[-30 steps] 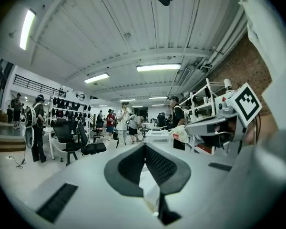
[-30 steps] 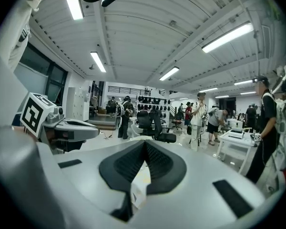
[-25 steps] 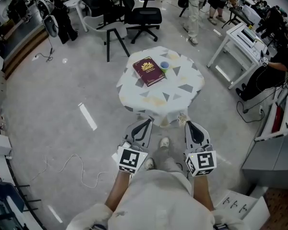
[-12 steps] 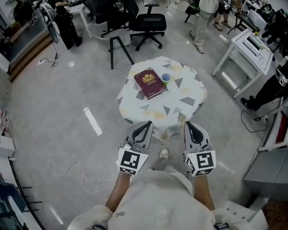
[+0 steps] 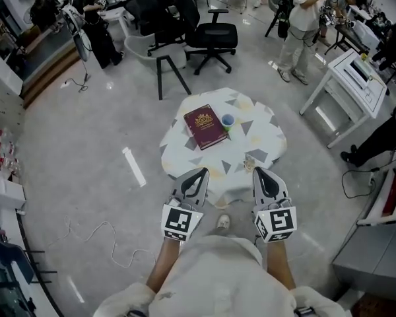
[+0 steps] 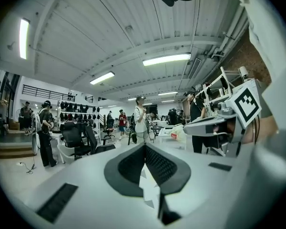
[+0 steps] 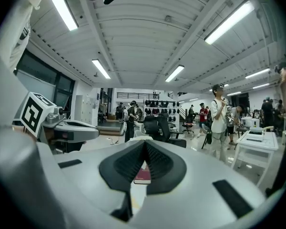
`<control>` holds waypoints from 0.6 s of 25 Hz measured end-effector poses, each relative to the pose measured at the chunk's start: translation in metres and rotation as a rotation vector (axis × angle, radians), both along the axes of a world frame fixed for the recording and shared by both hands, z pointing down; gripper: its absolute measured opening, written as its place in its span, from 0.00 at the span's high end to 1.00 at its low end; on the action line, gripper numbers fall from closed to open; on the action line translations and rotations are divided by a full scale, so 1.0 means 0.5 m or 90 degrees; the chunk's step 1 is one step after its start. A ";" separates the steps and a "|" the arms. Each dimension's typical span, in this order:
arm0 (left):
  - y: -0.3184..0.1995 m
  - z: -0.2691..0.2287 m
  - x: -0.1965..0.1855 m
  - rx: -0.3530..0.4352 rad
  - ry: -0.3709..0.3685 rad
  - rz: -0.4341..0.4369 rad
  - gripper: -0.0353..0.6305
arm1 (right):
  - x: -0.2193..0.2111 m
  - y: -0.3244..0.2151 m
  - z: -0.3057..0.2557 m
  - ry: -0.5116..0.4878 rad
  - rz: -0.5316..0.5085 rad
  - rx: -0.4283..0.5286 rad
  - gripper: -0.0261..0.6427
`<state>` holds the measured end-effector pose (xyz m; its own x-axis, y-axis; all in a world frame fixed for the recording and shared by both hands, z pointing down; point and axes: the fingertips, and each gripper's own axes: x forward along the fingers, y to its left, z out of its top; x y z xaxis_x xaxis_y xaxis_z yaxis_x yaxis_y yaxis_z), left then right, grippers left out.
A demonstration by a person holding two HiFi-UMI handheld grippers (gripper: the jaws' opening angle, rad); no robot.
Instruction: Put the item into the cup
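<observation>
Grey hand-held grippers (image 5: 201, 171) (image 5: 257, 171), black pads (image 5: 197, 184), black-white marker cubes (image 5: 179, 221); beige shirt (image 5: 214, 276).

1. The dark red book (image 5: 204, 127) bears gold lettering and an emblem, too small to read.
2. The left gripper (image 5: 199, 173) and right gripper (image 5: 259, 172) each carry a black-and-white square marker, no letters.
3. Nothing else is legible.

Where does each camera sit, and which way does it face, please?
Head view: on the person's head, looking steeply down at table, book, cup; left gripper, right gripper, forearms show.
Left gripper view: on the left gripper, facing the room; its closed fingers show.
Right gripper view: on the right gripper, likewise.
Shared: head and right gripper views show the book.
</observation>
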<state>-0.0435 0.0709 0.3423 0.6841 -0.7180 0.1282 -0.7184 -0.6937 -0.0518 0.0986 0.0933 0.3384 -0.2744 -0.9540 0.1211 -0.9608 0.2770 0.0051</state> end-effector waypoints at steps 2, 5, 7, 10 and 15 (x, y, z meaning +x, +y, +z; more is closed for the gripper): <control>-0.014 -0.001 0.015 0.000 -0.005 -0.009 0.93 | 0.017 -0.018 -0.001 -0.010 -0.007 0.001 0.95; -0.033 -0.006 0.032 0.005 -0.011 -0.023 0.93 | 0.037 -0.045 -0.006 -0.021 -0.019 0.008 0.95; -0.045 -0.008 0.041 0.008 -0.012 -0.031 0.93 | 0.046 -0.060 -0.006 -0.024 -0.026 0.012 0.95; -0.061 -0.003 0.055 0.004 -0.018 -0.037 0.93 | 0.062 -0.079 -0.004 -0.031 -0.031 0.011 0.95; -0.096 0.004 0.079 0.000 -0.021 -0.035 0.93 | 0.087 -0.112 0.009 -0.036 -0.025 0.004 0.95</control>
